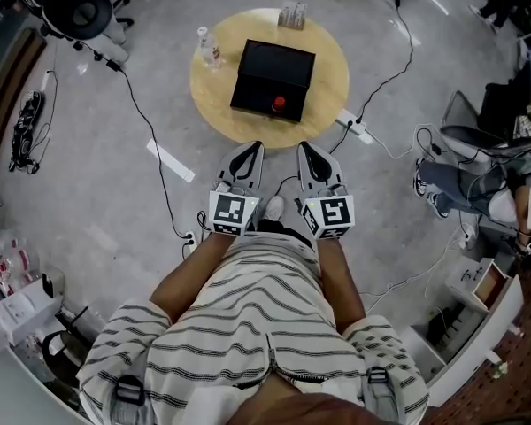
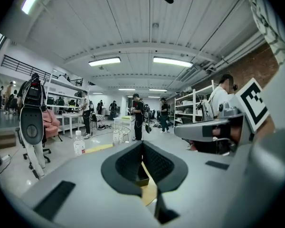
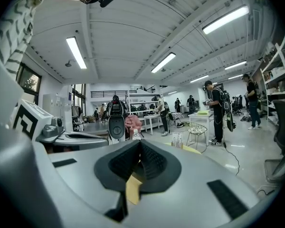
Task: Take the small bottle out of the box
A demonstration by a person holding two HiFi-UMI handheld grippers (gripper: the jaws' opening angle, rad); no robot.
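Closest in, striped shirt [image 1: 248, 326]; ahead of it, left gripper [image 1: 255, 147] and right gripper [image 1: 303, 146] side by side, jaws of each pressed together on nothing, pointing toward round wooden table [image 1: 327, 91]. On that table, water bottle [image 1: 210, 47] at left, black box [image 1: 270, 65] in the middle, red-topped small bottle [image 1: 279, 104] inside it near the front edge.

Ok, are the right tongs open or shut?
Shut. In the right gripper view the right tongs meet at their tips, with nothing between them.
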